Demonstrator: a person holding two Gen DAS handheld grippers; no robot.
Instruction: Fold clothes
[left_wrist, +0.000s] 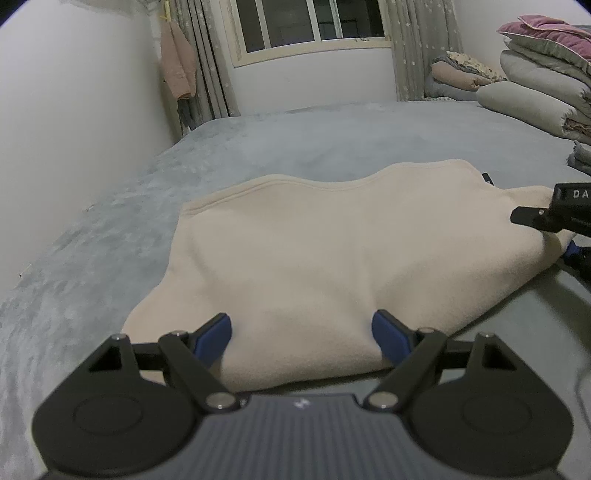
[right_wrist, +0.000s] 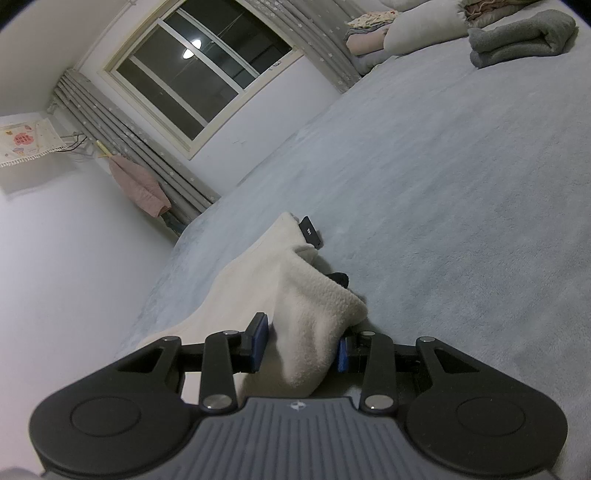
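Presently, hazards at this moment, by element:

Garment: cream fleece garment (left_wrist: 314, 258), lying spread on the grey bed cover (left_wrist: 258, 147), its hem edge toward the window and its near edge under my left tool.

Left gripper: left gripper (left_wrist: 302, 334) released, jaws standing wide with the near fold of fleece between the blue pads (left_wrist: 212, 338) (neither pad appears to press the cloth).

Right gripper: right gripper (right_wrist: 301, 347) clenched on a bunched corner of the garment (right_wrist: 314, 314), raised slightly off the cover; the corner droops over the jaws.

Risk 1, partial grasp: if I close the left jaws where they stand, I may catch only the top layer, since the edge looks doubled; the layers would then separate as I lift.

Risk 2, uneven fold: my right hand holds a wad, not a flat edge, so the two sides may not travel evenly and the fold line could skew.

Risk 3, slip: thick, soft fleece may creep out of the right pads under tension (judgement only).

Risk 4, snag: the black tag (right_wrist: 310, 232) on the far edge could end up trapped inside the fold.

Risk 5, drag: the plush cover may grip the fleece and wrinkle the underside.
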